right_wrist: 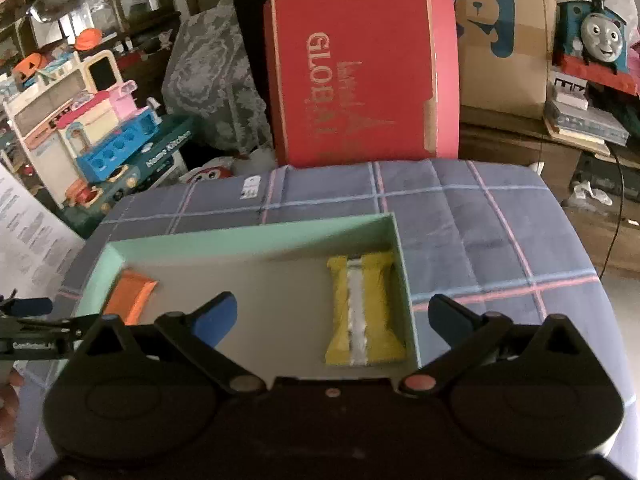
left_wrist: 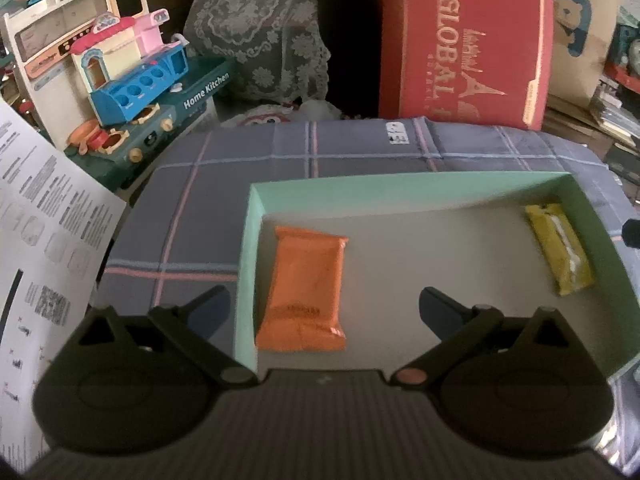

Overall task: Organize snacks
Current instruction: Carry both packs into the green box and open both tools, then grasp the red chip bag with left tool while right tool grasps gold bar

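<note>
A shallow mint-green box (left_wrist: 400,184) (right_wrist: 256,236) sits on a table under a blue plaid cloth. An orange snack packet (left_wrist: 306,288) (right_wrist: 130,296) lies flat at the box's left end. A yellow snack packet (left_wrist: 558,254) (right_wrist: 364,308) with a white seam lies at its right end. My left gripper (left_wrist: 324,308) hangs open above the orange packet, its fingers wide apart and not touching it. My right gripper (right_wrist: 332,316) is open above the yellow packet, with nothing pressed between its pads. The left gripper's tip (right_wrist: 30,306) shows at the right wrist view's left edge.
A red box (left_wrist: 464,40) (right_wrist: 360,76) printed GLOBAL stands behind the table. Toy kitchen sets (left_wrist: 120,92) (right_wrist: 100,140) crowd the left. A printed paper sheet (left_wrist: 40,240) hangs at the left. A cardboard box (right_wrist: 504,40) and a toy train (right_wrist: 600,36) stand at the right.
</note>
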`<state>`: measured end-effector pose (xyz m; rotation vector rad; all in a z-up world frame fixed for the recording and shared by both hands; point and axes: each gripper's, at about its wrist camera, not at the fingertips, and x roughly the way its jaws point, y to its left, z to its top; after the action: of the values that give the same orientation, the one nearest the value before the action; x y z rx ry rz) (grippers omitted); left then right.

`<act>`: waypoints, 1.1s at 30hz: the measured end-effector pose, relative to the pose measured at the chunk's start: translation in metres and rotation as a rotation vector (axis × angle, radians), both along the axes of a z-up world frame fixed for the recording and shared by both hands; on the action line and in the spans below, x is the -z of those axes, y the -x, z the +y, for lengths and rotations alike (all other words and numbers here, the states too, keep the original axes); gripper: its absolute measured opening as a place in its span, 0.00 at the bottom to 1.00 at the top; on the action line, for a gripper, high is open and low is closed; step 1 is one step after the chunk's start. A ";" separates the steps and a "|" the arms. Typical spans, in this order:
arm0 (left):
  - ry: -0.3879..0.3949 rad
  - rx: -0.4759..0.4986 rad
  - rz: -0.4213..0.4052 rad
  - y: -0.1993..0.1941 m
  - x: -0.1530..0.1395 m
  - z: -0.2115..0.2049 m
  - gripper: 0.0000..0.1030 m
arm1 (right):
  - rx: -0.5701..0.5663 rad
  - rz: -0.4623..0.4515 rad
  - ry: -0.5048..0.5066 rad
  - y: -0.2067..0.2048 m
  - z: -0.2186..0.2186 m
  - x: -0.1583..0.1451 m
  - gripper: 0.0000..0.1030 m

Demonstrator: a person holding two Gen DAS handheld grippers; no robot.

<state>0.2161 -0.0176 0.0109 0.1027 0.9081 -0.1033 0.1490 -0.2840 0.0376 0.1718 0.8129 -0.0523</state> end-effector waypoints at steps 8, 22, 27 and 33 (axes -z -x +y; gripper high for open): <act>0.031 0.050 0.023 0.072 -0.006 -0.001 1.00 | -0.009 -0.005 -0.032 0.068 0.017 -0.013 1.00; 0.071 0.209 0.165 0.205 0.026 0.001 1.00 | -0.065 0.068 -0.088 0.182 0.055 0.016 1.00; 0.082 0.245 0.226 0.222 0.040 -0.004 1.00 | -0.057 0.099 -0.122 0.198 0.061 0.031 1.00; 0.052 0.205 0.270 0.218 0.060 -0.003 1.00 | -0.051 0.127 -0.139 0.203 0.062 0.039 1.00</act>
<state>-0.0019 -0.0204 -0.0488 0.1349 1.1618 -0.3374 -0.0544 -0.2217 -0.0018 0.2811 0.9482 0.0416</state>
